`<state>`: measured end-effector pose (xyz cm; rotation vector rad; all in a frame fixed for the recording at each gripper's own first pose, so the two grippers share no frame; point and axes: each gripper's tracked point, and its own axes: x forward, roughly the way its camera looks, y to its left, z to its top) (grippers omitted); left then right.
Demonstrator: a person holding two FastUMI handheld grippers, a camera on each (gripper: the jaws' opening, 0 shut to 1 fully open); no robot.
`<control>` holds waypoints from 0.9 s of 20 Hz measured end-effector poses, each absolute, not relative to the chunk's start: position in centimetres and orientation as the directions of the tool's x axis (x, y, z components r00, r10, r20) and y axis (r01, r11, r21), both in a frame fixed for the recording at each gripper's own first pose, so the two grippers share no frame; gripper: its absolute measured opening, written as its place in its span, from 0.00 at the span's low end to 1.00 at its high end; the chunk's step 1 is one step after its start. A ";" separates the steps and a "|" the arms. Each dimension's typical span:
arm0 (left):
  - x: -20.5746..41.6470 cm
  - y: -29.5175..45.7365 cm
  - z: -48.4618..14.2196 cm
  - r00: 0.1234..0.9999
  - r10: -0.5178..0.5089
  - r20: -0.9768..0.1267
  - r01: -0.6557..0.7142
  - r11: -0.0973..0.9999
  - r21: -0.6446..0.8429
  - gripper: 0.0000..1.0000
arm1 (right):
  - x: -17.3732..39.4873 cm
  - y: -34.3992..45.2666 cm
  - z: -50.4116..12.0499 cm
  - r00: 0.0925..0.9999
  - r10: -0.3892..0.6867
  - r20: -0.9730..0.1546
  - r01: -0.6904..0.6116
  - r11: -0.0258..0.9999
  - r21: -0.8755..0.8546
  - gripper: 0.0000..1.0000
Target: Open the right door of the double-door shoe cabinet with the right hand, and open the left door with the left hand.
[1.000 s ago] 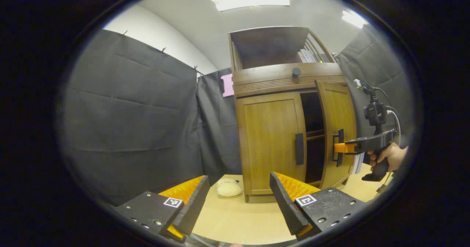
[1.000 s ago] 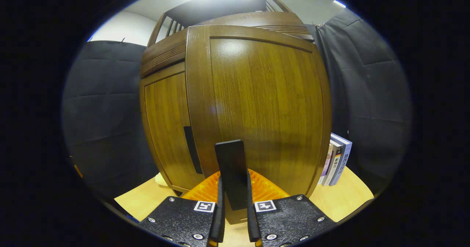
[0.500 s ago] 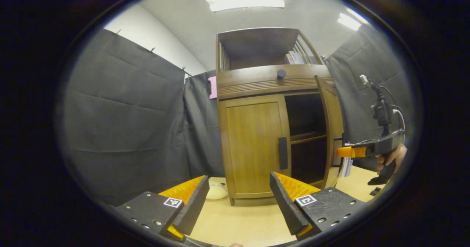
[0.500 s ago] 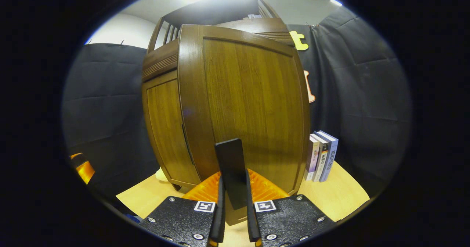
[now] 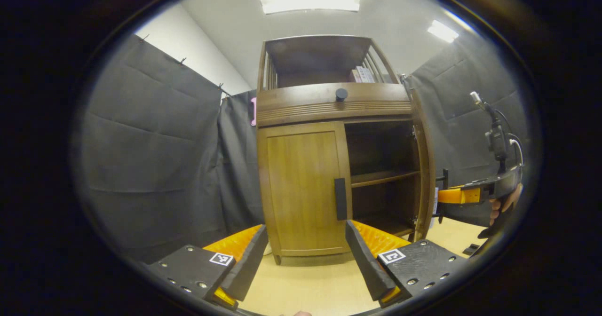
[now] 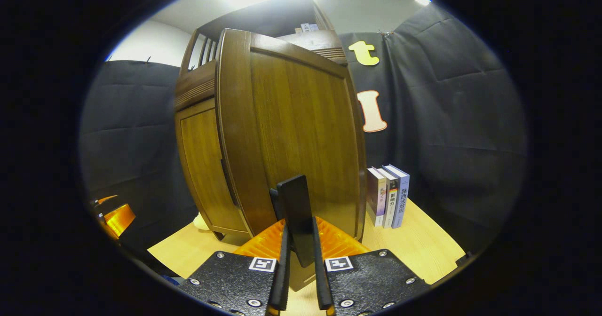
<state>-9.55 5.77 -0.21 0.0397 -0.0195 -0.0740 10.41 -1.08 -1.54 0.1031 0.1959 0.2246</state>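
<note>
Black-draped booth, pale wood floor (image 5: 324,278), and the shoe cabinet (image 5: 338,104) stands centre frame in the left gripper view. Right door (image 6: 301,132) is swung well out, seen nearly edge-on at right of centre in the left gripper view (image 5: 425,165), dark shelves exposed behind it. In the right gripper view its face takes up the centre. Right gripper (image 6: 299,259) has both fingers pinched on the right door's handle (image 6: 295,212), a dark vertical bar at lower centre; gripping there puts the pull far from the hinge, which looks like why it is held at that spot. From the left gripper view that same gripper sits at the right edge (image 5: 458,195), roughly level, with a hand (image 5: 503,208) on its grip. Left door (image 5: 303,189) is shut, face toward the camera, long axis vertical, with its handle (image 5: 340,198) on the inner edge, also a vertical bar. Left gripper (image 5: 305,259) has its jaws spread wide with nothing between them, well short of the cabinet, with that handle showing above the gap toward the right finger, probably lined up for the next grab. Books (image 6: 389,196) stand upright just beside the cabinet, lower right of the right gripper view.
</note>
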 end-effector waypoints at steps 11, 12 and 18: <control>-9.9 5.2 -0.7 0.988 -0.153 0.019 0.152 0.988 0.040 1.00 | 8.4 -6.2 -2.2 0.968 0.155 -0.196 -0.136 0.985 0.110 0.19; -9.9 5.1 -0.7 0.987 -0.157 0.018 0.157 0.987 0.038 0.95 | 8.2 -6.7 -2.1 0.971 0.141 -0.193 -0.122 0.987 0.105 0.24; -10.0 4.6 -0.5 0.981 -0.191 0.023 0.191 0.981 0.025 0.95 | 7.9 -11.1 -2.0 0.981 0.044 -0.189 -0.025 0.994 0.103 0.19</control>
